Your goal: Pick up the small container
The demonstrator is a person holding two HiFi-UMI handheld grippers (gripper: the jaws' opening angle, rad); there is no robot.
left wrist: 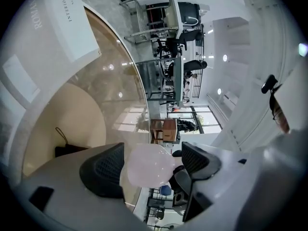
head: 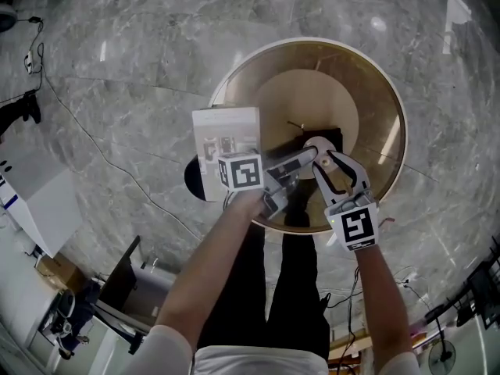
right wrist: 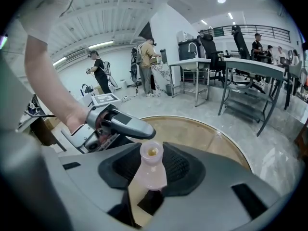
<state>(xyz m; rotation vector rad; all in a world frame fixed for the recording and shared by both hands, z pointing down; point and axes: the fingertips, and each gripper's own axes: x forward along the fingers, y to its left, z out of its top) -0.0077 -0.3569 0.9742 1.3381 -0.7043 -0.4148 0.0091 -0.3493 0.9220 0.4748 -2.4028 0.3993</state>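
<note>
Pink small container [right wrist: 149, 173] sat clamped between the partly closed jaws of the right gripper [right wrist: 153, 163], yellowish at its mouth; the left gripper [left wrist: 154, 159] gaped wide, container between its jaws.

One round surface [head: 391, 92]. On it, one black flat object [left wrist: 70, 150]; across its left rim, one white booklet [head: 226, 135]; above it, one small pink container [right wrist: 153, 177]. Two tools over the surface's near side: left hand-held gripper [left wrist: 149, 165] and right hand-held gripper [right wrist: 151, 159].
</note>
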